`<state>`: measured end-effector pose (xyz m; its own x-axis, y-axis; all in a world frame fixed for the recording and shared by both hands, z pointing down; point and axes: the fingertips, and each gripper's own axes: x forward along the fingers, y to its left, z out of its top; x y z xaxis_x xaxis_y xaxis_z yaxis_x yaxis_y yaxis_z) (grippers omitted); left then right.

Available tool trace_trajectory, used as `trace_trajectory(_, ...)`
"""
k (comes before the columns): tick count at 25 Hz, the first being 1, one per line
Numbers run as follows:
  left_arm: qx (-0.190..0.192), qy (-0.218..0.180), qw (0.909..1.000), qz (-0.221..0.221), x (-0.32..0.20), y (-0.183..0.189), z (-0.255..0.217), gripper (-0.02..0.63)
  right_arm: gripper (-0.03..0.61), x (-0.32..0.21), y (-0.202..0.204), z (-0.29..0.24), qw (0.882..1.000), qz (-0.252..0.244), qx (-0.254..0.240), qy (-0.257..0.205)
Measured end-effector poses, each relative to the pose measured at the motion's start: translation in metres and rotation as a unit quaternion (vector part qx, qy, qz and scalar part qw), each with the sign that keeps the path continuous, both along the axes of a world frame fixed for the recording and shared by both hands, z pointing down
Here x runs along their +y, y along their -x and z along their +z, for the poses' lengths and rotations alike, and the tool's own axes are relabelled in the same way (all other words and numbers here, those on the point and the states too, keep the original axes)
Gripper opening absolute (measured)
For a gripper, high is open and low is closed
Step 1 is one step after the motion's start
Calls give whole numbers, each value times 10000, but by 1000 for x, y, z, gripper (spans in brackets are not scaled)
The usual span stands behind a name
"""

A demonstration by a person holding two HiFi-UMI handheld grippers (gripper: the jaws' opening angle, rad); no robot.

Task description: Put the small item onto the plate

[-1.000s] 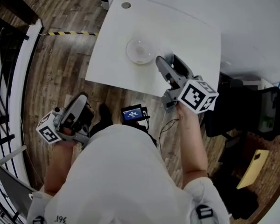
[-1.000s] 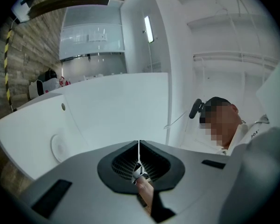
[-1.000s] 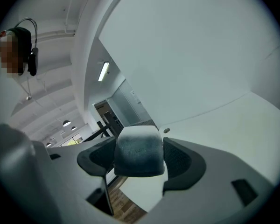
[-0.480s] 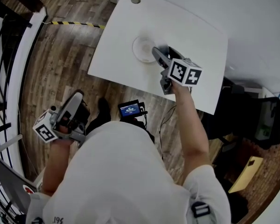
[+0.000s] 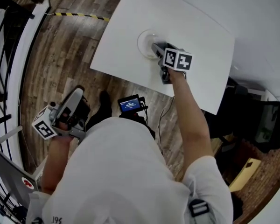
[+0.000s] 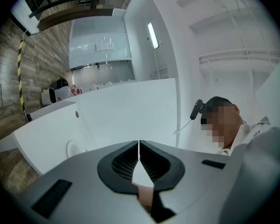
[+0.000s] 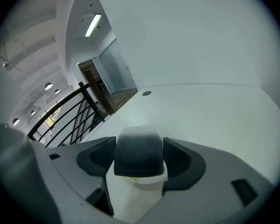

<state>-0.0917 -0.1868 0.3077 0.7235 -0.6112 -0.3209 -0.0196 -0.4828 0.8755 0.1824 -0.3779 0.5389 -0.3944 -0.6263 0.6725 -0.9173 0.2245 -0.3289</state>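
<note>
right gripper [image 7: 139, 154]: clamped on small item [image 7: 139, 148], a dark-topped white piece
small item: over plate [image 5: 143, 38], at its 4 o'clock rim, above table [image 5: 200, 36]
left gripper [image 6: 139, 158]: jaws together, empty, 8 o'clock, off table
handling: probably light, rigid, smooth; grip the sides

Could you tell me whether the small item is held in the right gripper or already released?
Held: the right gripper's jaws press both sides of the small item's dark cap, by the plate.
</note>
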Motion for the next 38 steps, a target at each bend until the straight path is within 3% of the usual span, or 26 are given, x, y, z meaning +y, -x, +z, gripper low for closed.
trace_trajectory(9,-18,91,9999,-128,-5,1,2,6,308,-15,3,32,9981,-100,563,210)
trace_trajectory(17,-32,171,9998,-32,-5,-9,5,6,308,-20,5,62,9897,-373,1315,435)
trace_trajectory(24,-105,232,9997,24,-5,-11,8,6,308,-29,13,66,9831,-552,1727,243)
trace_trajectory(38,-67,226,9997,107,-8,-15,4,6,308,-29,20,63,9848,-535,1650,108)
